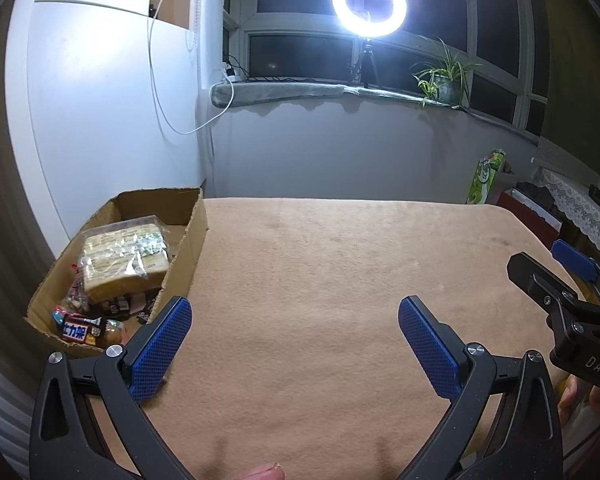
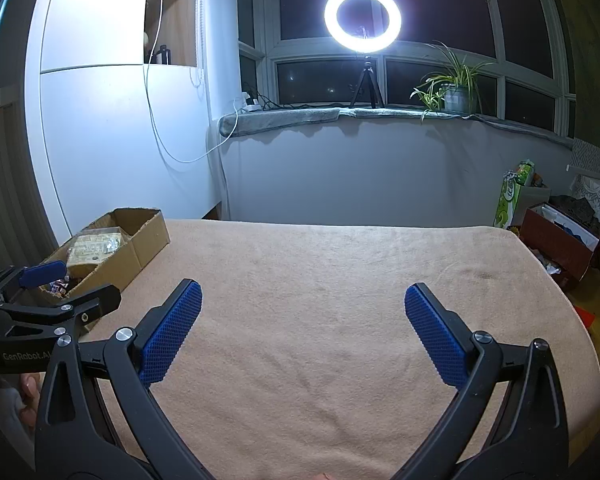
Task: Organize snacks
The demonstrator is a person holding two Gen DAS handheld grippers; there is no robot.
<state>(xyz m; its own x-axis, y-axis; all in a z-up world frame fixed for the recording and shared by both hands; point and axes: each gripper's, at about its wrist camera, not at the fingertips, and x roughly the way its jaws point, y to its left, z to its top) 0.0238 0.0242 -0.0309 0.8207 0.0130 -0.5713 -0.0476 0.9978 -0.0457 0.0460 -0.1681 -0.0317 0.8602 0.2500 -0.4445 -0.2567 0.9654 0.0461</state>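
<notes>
Hovering over the tan blanket point(image 2: 320, 280), the left gripper point(image 1: 294, 320) and right gripper point(image 2: 302, 308) are both holding their blue fingers spread wide w/ nothing between. Snacks are sitting in the cardboard box point(image 1: 194, 240) at the far-left edge: a clear bread pack point(image 1: 124, 256) lying atop small wrapped bars point(image 1: 80, 330). A ring light point(image 1: 369, 2) is glaring from the windowsill, potted plant point(image 1: 446, 76) beside it.

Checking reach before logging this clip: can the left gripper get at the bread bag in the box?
Probably yes: the left gripper is open, the cardboard box has no lid, and the bread bag lies on top.
</notes>
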